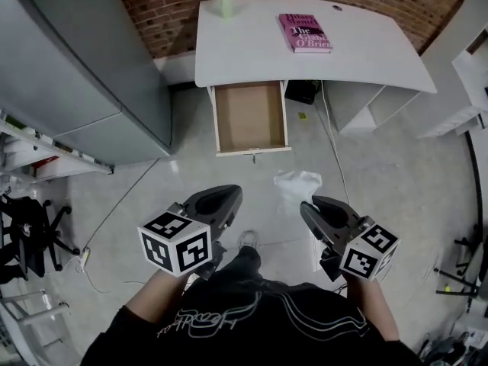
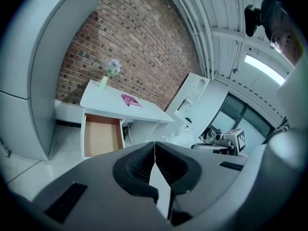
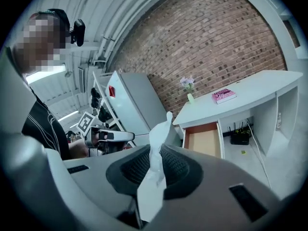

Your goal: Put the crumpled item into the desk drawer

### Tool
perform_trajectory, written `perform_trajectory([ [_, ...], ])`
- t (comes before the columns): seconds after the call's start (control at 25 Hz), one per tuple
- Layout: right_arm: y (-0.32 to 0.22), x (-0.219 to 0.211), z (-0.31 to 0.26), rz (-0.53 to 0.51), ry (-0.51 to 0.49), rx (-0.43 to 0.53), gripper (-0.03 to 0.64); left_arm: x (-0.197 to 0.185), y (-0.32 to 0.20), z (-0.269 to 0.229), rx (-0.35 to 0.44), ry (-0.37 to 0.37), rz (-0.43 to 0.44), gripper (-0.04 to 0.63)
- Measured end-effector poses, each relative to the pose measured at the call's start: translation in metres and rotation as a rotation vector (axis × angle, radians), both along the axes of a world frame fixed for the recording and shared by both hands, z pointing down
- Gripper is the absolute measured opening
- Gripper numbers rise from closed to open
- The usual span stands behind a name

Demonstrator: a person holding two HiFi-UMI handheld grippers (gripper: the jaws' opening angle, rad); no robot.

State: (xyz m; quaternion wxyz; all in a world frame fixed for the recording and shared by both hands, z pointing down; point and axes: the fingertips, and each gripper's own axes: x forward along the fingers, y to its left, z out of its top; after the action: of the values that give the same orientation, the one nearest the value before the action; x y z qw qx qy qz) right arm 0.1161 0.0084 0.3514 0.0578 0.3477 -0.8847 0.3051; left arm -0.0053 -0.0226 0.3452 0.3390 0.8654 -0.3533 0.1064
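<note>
1. Grey cabinet (image 1: 91,67): stands left of the bench, its corner close to the bench's left end. Its top and left side are cut off by the frame.
2. Bench (image 1: 252,52): white top, set against a brick wall. The right end runs out under white shelving and is hard to trace.
3. Drawer (image 1: 251,117): pulled fully out from under the bench's left half, brown inside. Contents: none visible.
4. Left tool (image 1: 221,200): held over the floor, well short of the bench, in line with the drawer. Its own view shows the left tool (image 2: 154,150) with jaws together and nothing between them.
5. Right tool (image 1: 314,207): also well short of the bench, right of the drawer's line. The right tool (image 3: 161,153) is clamped on the crumpled item.
6. Crumpled item (image 1: 297,183): white, paper-like, sticking out ahead of the right tool's tips, between them and the drawer front, not in the drawer. In the right gripper view the crumpled item (image 3: 157,167) rises past the jaws; its lower part is hidden between them.
7. Book (image 1: 304,33): pink cover, flat on the bench's back right.
8. Black box (image 1: 303,91): on the floor under the bench, partly covered by its top.
9. Vase (image 1: 226,6): pale green, at the bench's back left; its plant is cut off at the frame edge.
</note>
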Motion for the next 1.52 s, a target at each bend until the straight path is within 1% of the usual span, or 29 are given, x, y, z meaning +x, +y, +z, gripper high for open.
perform_trajectory([
  [0.12, -0.049, -0.017, 0.019, 0.013, 0.020, -0.027, 0.077, -0.019, -0.044, 0.034, -0.048, -0.003, 0.002, 0.021],
  [0.24, -0.089, -0.031, 0.037, 0.002, 0.076, -0.050, 0.077, -0.032, -0.073, 0.063, -0.097, 0.009, 0.002, 0.023],
  [0.36, -0.116, -0.044, 0.058, -0.023, 0.135, -0.069, 0.077, -0.041, -0.089, 0.087, -0.124, -0.004, -0.003, 0.022],
  [0.52, -0.142, -0.052, 0.087, -0.045, 0.178, -0.096, 0.077, -0.043, -0.098, 0.115, -0.162, -0.009, -0.024, 0.021],
  [0.8, -0.195, -0.061, 0.137, -0.061, 0.209, -0.129, 0.077, -0.053, -0.127, 0.138, -0.179, 0.000, -0.086, 0.021],
  [0.92, -0.220, -0.067, 0.155, -0.096, 0.219, -0.154, 0.077, -0.061, -0.143, 0.144, -0.192, -0.005, -0.120, 0.023],
  [1.2, -0.296, -0.077, 0.209, -0.172, 0.266, -0.177, 0.077, -0.074, -0.199, 0.171, -0.215, -0.027, -0.193, 0.023],
  [1.4, -0.332, -0.088, 0.254, -0.238, 0.325, -0.200, 0.077, -0.080, -0.230, 0.193, -0.247, -0.007, -0.245, 0.021],
  [1.52, -0.351, -0.094, 0.283, -0.266, 0.341, -0.222, 0.077, -0.088, -0.244, 0.207, -0.270, -0.011, -0.268, 0.023],
])
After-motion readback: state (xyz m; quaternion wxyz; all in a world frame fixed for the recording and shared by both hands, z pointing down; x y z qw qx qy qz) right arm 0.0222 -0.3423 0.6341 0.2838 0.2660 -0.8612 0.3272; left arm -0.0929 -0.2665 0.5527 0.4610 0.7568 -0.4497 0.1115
